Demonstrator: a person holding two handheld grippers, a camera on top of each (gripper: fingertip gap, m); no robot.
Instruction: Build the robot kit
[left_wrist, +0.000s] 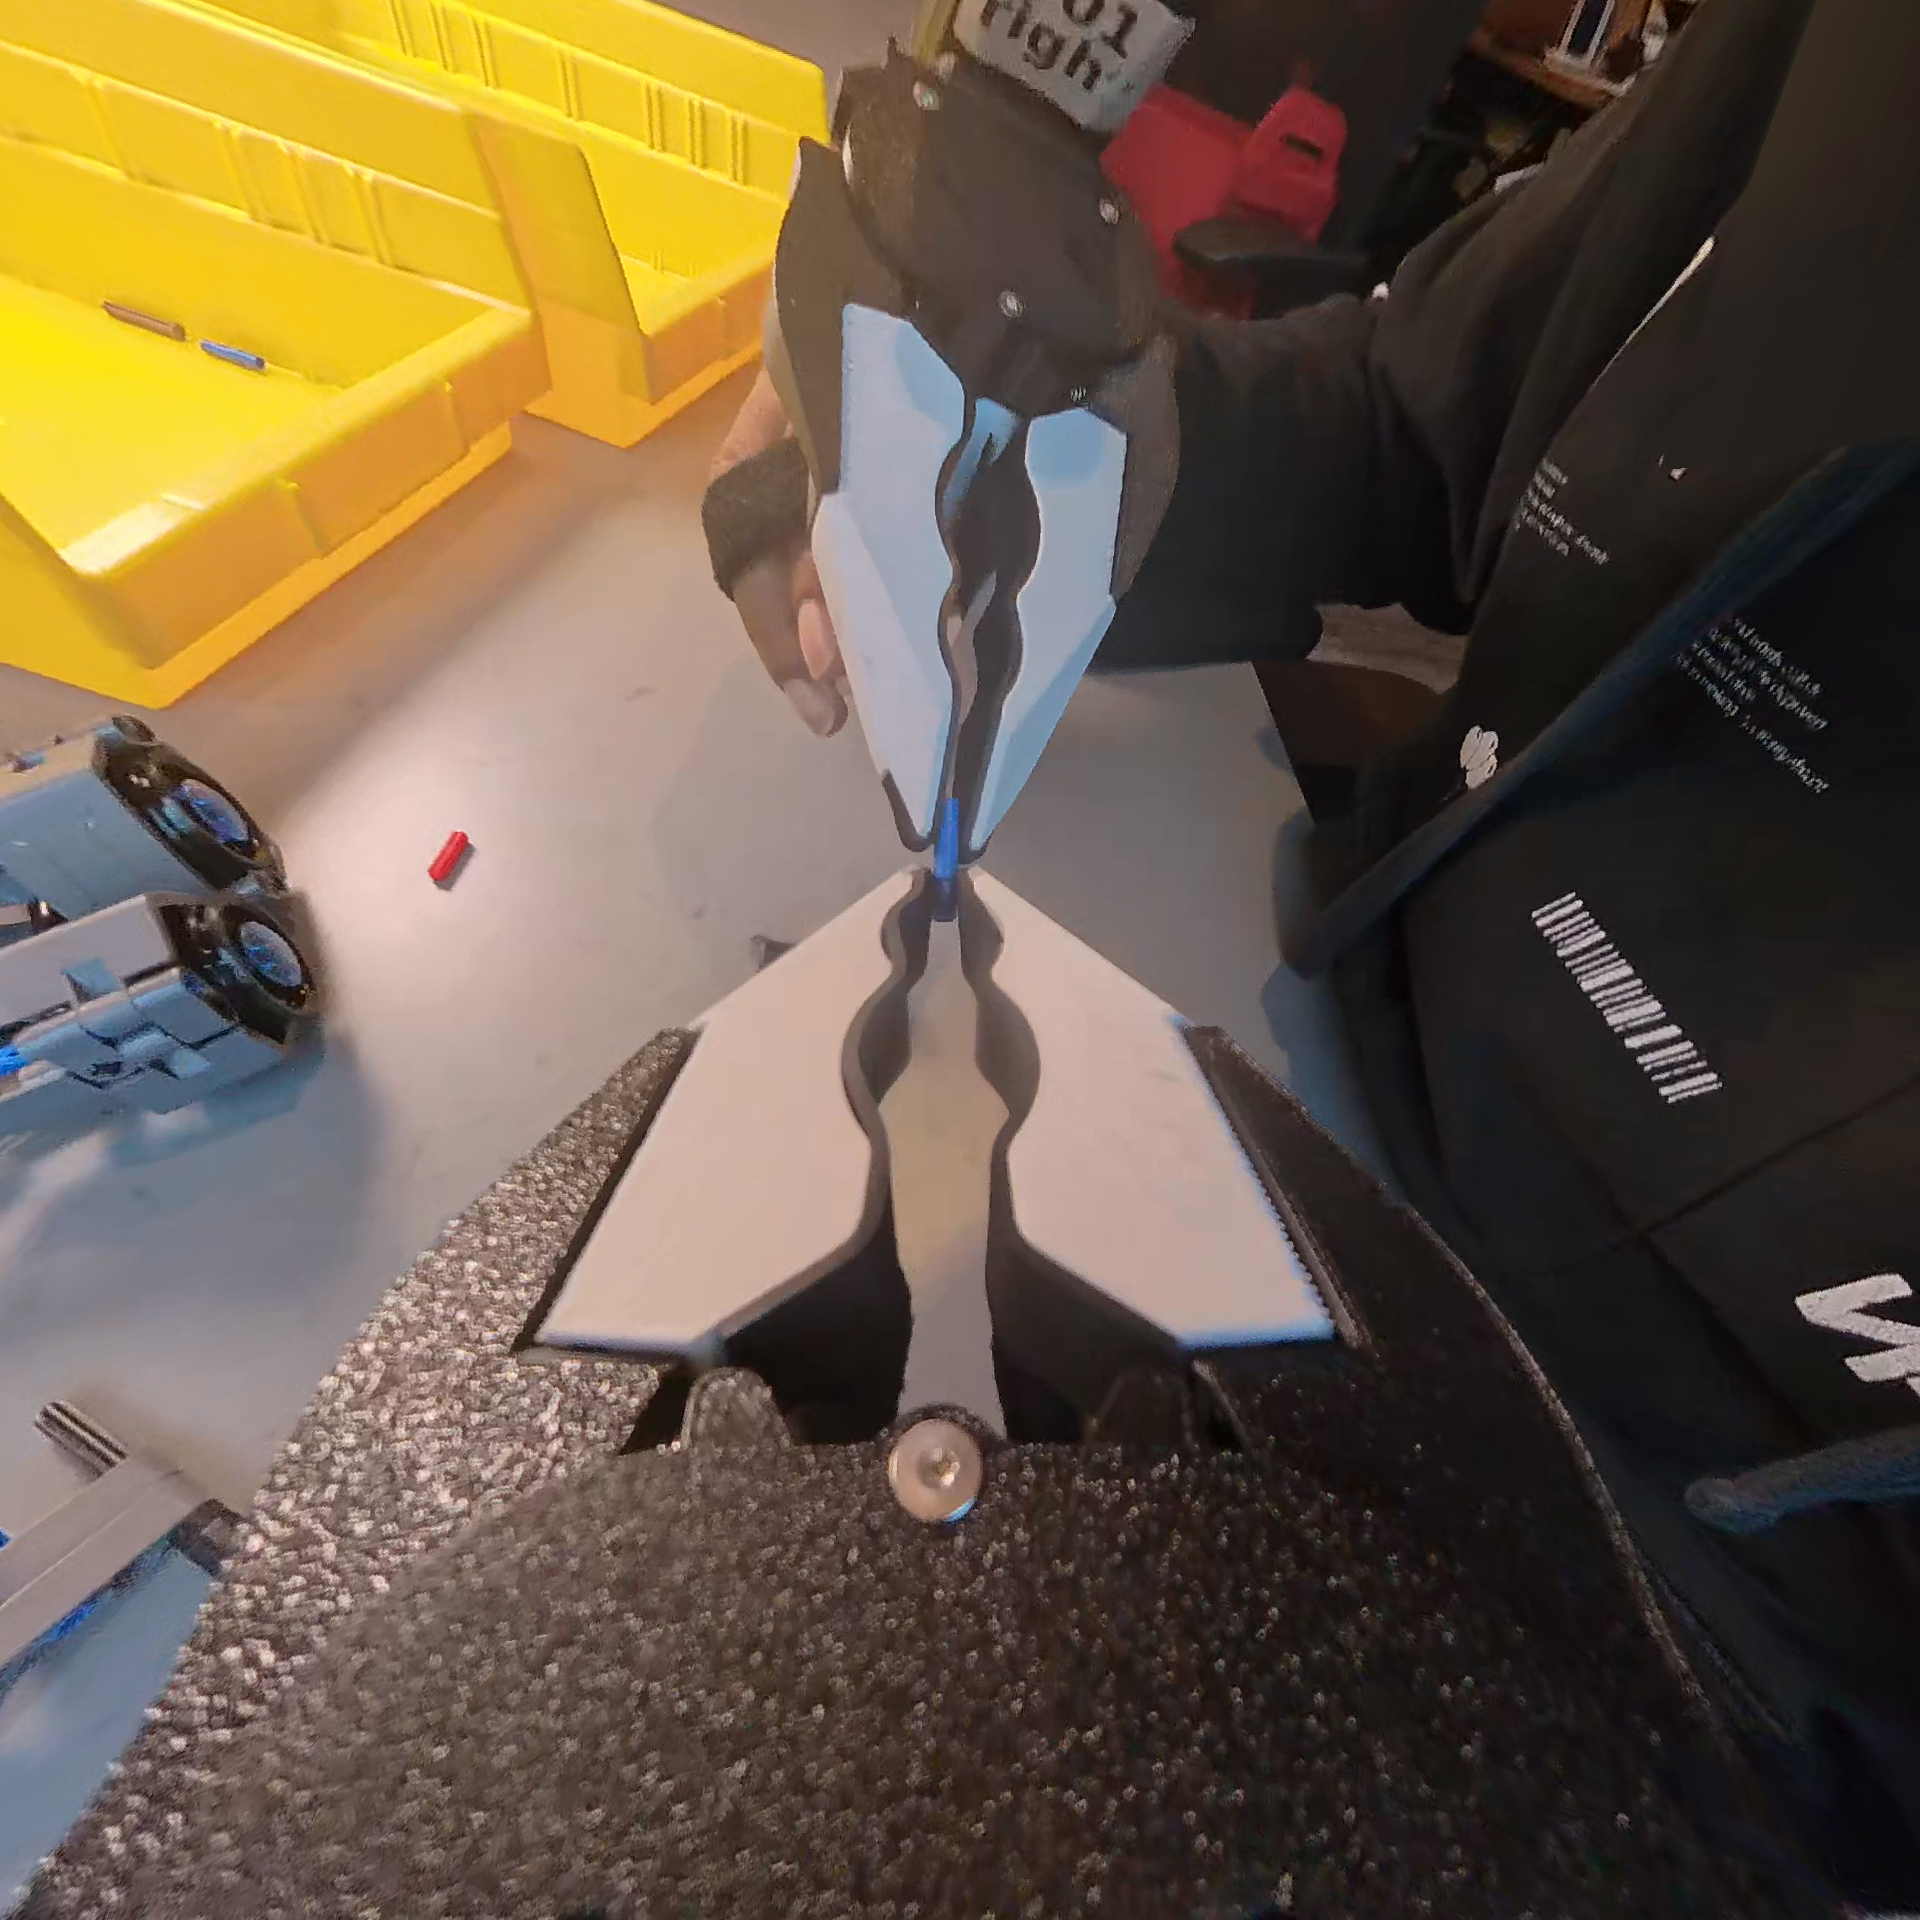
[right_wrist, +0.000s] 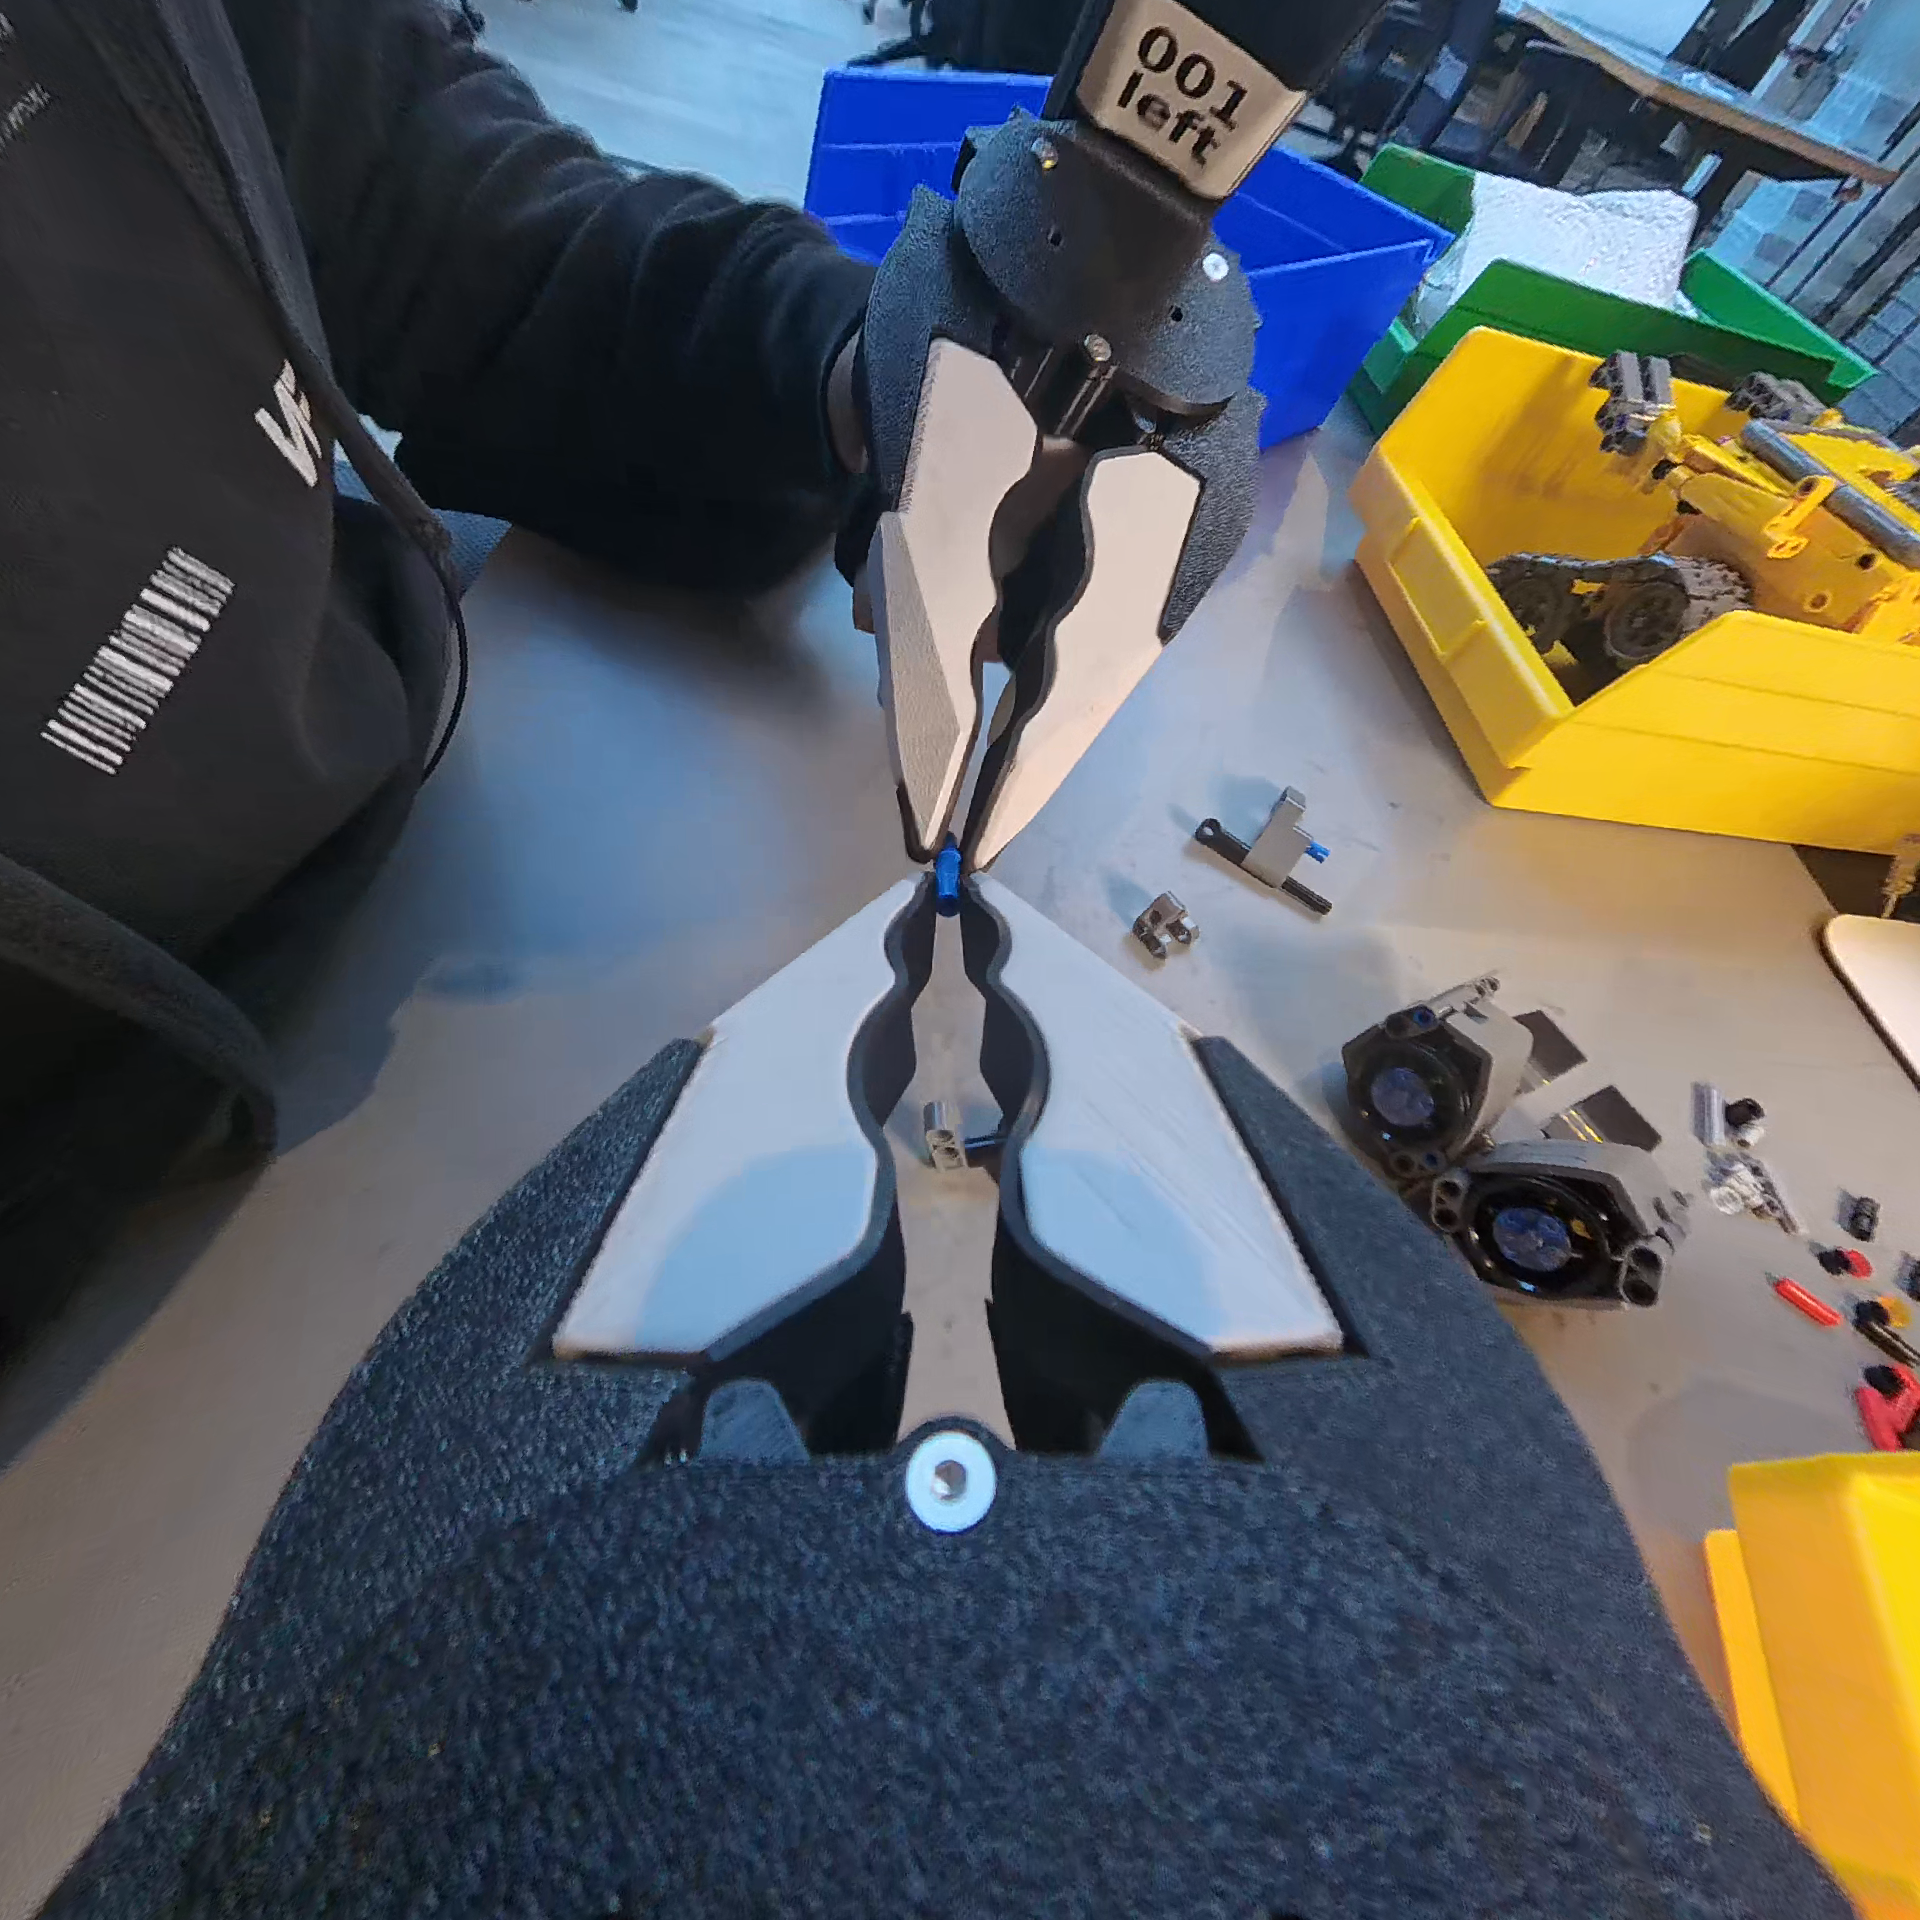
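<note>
1. Jaws of both tools are pinched tip to tip on one small blue pin (left_wrist: 944, 858): the left gripper (left_wrist: 943, 883) clamps its lower end at centre frame, and the right gripper (left_wrist: 940, 826) clamps its upper end from above.
2. Seen from the right wrist view, the same blue pin (right_wrist: 945, 871) sits mid-frame between the right gripper (right_wrist: 943, 891) and the left gripper (right_wrist: 948, 847), held above the grey table (right_wrist: 644, 748).
3. A small red peg (left_wrist: 449, 858) lies on the table at left of the left wrist view, near two grey motor blocks (left_wrist: 156, 904).
4. Yellow bins (left_wrist: 260, 436) fill the upper left.
5. A yellow bin with a tracked model (right_wrist: 1662, 582) sits at upper right of the right wrist view, with loose parts (right_wrist: 1262, 852) below it.
</note>
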